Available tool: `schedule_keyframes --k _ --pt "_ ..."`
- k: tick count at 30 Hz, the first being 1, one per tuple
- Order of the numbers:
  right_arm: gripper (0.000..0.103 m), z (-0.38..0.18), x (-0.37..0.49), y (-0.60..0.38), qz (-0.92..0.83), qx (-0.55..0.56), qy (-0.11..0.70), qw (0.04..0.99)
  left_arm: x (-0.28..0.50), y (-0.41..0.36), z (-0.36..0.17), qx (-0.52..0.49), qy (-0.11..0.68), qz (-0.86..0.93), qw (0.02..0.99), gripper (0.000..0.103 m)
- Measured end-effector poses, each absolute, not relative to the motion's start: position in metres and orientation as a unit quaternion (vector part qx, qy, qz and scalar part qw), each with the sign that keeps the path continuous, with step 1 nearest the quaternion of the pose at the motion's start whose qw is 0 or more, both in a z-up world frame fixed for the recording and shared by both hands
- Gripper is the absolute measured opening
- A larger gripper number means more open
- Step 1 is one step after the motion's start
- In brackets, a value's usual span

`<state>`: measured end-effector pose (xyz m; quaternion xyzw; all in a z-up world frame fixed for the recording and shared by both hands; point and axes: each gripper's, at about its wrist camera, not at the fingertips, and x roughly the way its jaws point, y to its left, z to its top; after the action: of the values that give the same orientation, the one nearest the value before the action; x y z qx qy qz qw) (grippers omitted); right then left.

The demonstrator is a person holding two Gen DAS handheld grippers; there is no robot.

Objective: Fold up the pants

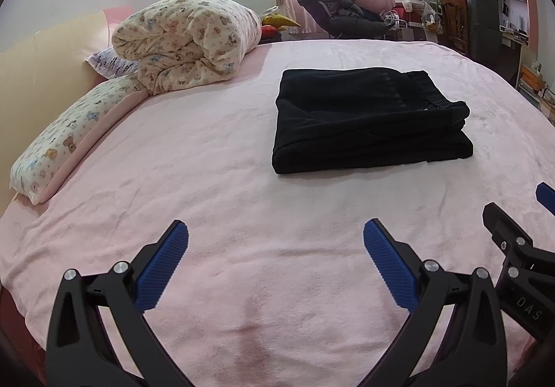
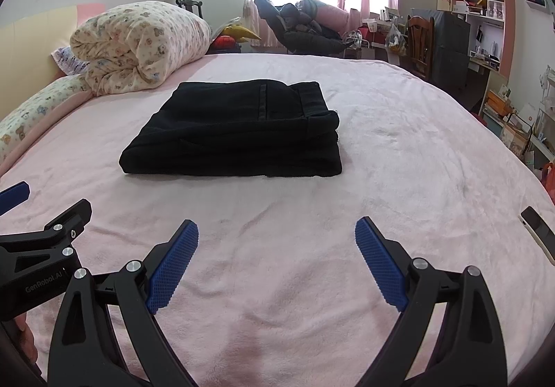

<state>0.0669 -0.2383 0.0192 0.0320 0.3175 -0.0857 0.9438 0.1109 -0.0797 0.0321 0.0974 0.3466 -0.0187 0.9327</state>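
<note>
Found the pants [image 1: 371,120] already folded into a compact black rectangle of several stacked layers, lying flat on the pink bed [image 1: 215,186] around its middle, somewhat toward the far edge. Showed the waistband end on the right side of the bundle and the fold edges facing the near edge, fairly square, with only a slight bulge at the right-hand corner.

Held the left gripper [image 1: 275,248] low over the near part of the bed, spread wide and grasping nothing, well apart from the pants. Held the right gripper [image 2: 276,246] just beside it, likewise spread wide and empty, also well short of the bundle. Touched no cloth with either pair of blue pads [image 2: 173,269].

Judged the folding as done or all but done: no leg or loose end trailing out, no layer visibly hanging off. Left, at most, a small tidying of that right corner or a smoothing press on top, if wanted at all.

Noted, away from the work, a rolled quilt [image 1: 187,40] with a bear print at the far left corner near the headboard, a long pillow [image 1: 69,140] along the left edge, and a phone [image 2: 537,231] lying by the right edge. Saw a cluttered desk and shelves beyond the far edge, none of it bearing on the task.
</note>
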Motion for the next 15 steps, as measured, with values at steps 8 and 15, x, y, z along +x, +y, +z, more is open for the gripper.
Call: schedule_keyframes --k 8,15 --pt "0.094 0.0198 0.0675 -0.2385 -0.086 0.031 0.317 0.944 0.1107 -0.0794 0.0318 0.096 0.348 -0.022 0.932 0.101" --pt "0.094 0.018 0.0676 -0.2398 -0.086 0.031 0.318 0.944 0.1111 -0.0797 0.0329 0.093 0.349 -0.037 0.932 0.101"
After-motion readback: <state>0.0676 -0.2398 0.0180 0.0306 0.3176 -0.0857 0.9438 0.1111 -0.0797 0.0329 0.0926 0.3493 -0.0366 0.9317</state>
